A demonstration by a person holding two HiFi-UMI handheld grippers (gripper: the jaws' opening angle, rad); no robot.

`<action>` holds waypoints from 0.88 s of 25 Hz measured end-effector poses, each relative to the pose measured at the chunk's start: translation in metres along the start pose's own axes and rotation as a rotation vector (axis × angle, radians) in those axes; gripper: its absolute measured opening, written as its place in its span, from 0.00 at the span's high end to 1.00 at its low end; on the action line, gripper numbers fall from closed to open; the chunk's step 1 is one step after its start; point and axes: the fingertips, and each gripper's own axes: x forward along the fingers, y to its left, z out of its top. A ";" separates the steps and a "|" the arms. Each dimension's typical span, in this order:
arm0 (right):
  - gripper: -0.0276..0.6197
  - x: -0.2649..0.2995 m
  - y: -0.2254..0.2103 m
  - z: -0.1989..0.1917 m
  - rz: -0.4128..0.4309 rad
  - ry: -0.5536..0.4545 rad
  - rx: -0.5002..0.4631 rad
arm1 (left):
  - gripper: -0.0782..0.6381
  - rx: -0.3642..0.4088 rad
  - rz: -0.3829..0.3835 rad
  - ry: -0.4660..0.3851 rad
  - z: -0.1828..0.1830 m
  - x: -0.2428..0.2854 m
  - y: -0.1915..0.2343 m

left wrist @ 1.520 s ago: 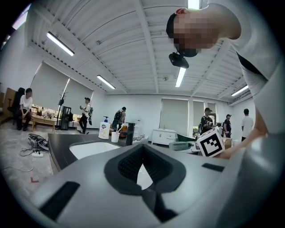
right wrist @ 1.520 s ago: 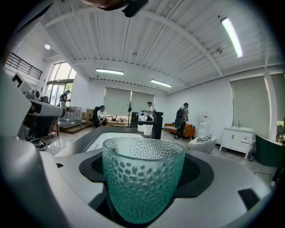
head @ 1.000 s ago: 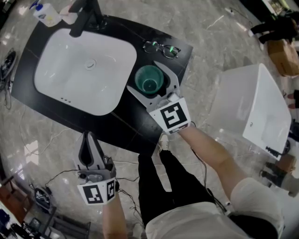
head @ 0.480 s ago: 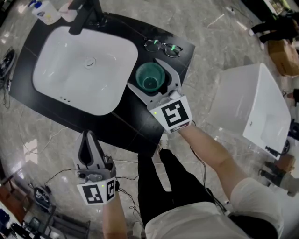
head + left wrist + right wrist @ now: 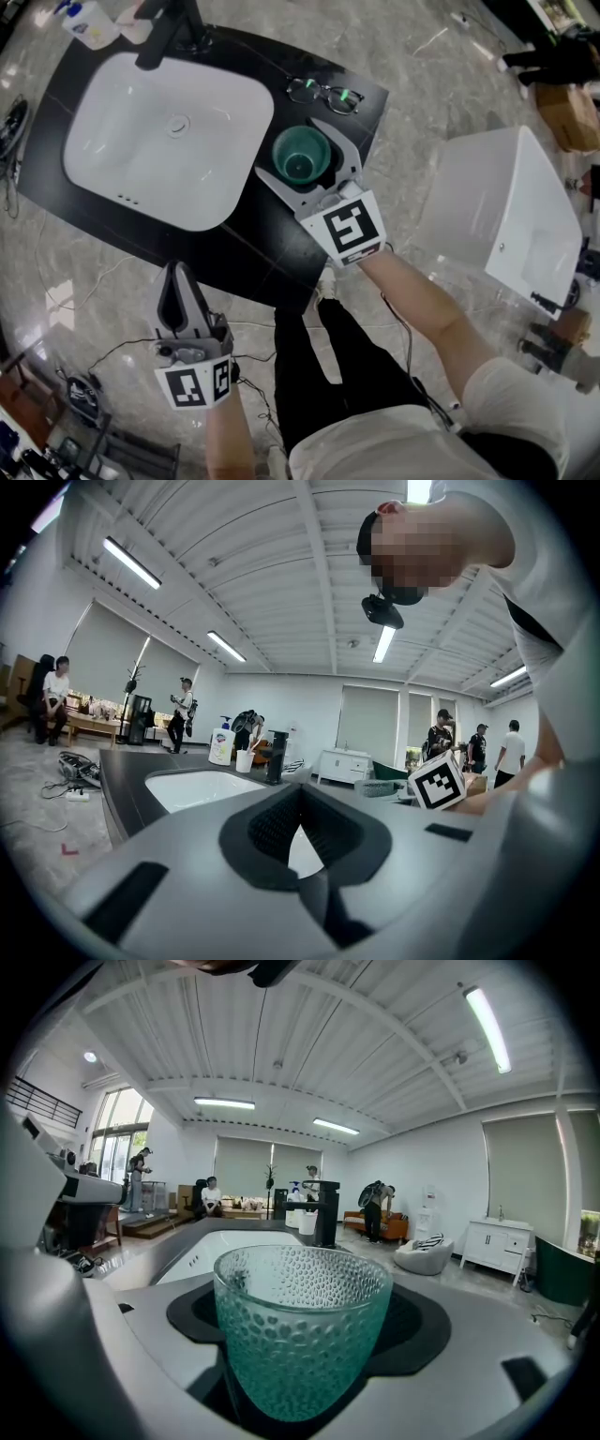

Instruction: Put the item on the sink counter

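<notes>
One green glass cup (image 5: 300, 159) clasped between right claw (image 5: 287, 148) jaws, over sink counter (image 5: 234, 253), left claw (image 5: 174, 271) clenched empty.

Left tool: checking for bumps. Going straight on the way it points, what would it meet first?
Left tool would likely meet the counter at its near edge, or skim over toward the sink; height is unclear.

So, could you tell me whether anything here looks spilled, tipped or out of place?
Nothing stands out: the green cup stands upright in the right hand-held gripper, the eyeglasses lie undisturbed on the counter, and nothing is spilled.
</notes>
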 end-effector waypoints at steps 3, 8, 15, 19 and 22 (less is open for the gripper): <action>0.35 -0.002 0.001 -0.002 0.006 0.009 0.005 | 0.89 -0.002 -0.001 -0.001 0.000 -0.001 0.000; 0.35 -0.003 0.004 -0.006 0.012 0.027 0.012 | 0.89 -0.007 -0.006 -0.005 0.000 -0.002 -0.004; 0.35 -0.002 0.005 -0.008 0.040 0.036 0.012 | 0.89 -0.007 -0.007 -0.012 0.001 -0.005 -0.006; 0.35 -0.004 0.004 -0.004 0.043 0.026 -0.006 | 0.89 -0.003 -0.005 -0.015 0.003 -0.008 -0.005; 0.35 -0.006 0.003 -0.004 0.038 0.024 -0.008 | 0.89 -0.003 -0.004 -0.012 0.002 -0.010 -0.004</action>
